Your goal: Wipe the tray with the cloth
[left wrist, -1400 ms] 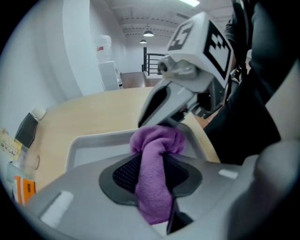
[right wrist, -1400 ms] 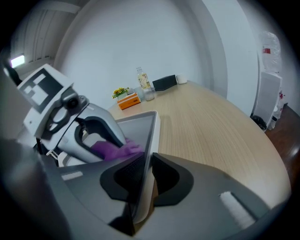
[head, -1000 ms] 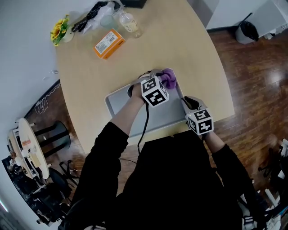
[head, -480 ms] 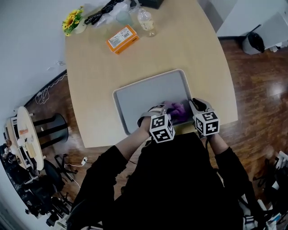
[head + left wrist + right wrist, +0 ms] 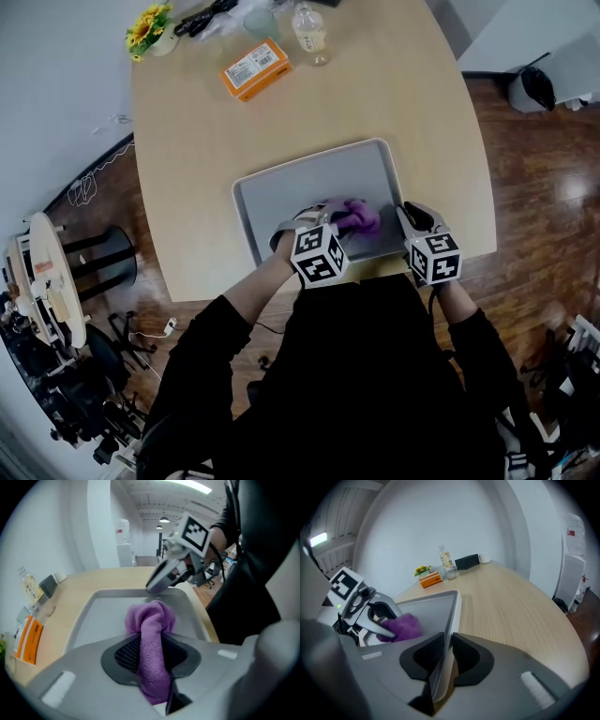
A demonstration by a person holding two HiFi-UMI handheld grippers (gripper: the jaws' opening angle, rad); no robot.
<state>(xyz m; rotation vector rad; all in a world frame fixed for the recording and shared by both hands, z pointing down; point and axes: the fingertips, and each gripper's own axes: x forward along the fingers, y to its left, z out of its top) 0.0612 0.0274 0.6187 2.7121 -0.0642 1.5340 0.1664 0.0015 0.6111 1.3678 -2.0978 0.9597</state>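
A grey tray [image 5: 309,187] lies near the front edge of the wooden table [image 5: 394,103]. My left gripper [image 5: 328,223] is shut on a purple cloth [image 5: 354,216] and presses its bunched end onto the tray's near right part. In the left gripper view the cloth [image 5: 152,648] runs between the two pads down to the tray floor [image 5: 103,616]. My right gripper [image 5: 411,217] is shut on the tray's right rim [image 5: 452,620], near the front corner, with the rim clamped between its pads.
At the table's far edge stand an orange box [image 5: 253,67], a clear bottle [image 5: 309,30], a small pot of yellow flowers [image 5: 145,28] and dark items. A bin [image 5: 534,89] stands on the wooden floor to the right.
The left gripper dragged the cloth from the tray's far right corner down to its near edge, then slightly back up. The right gripper has stayed clamped on the rim.
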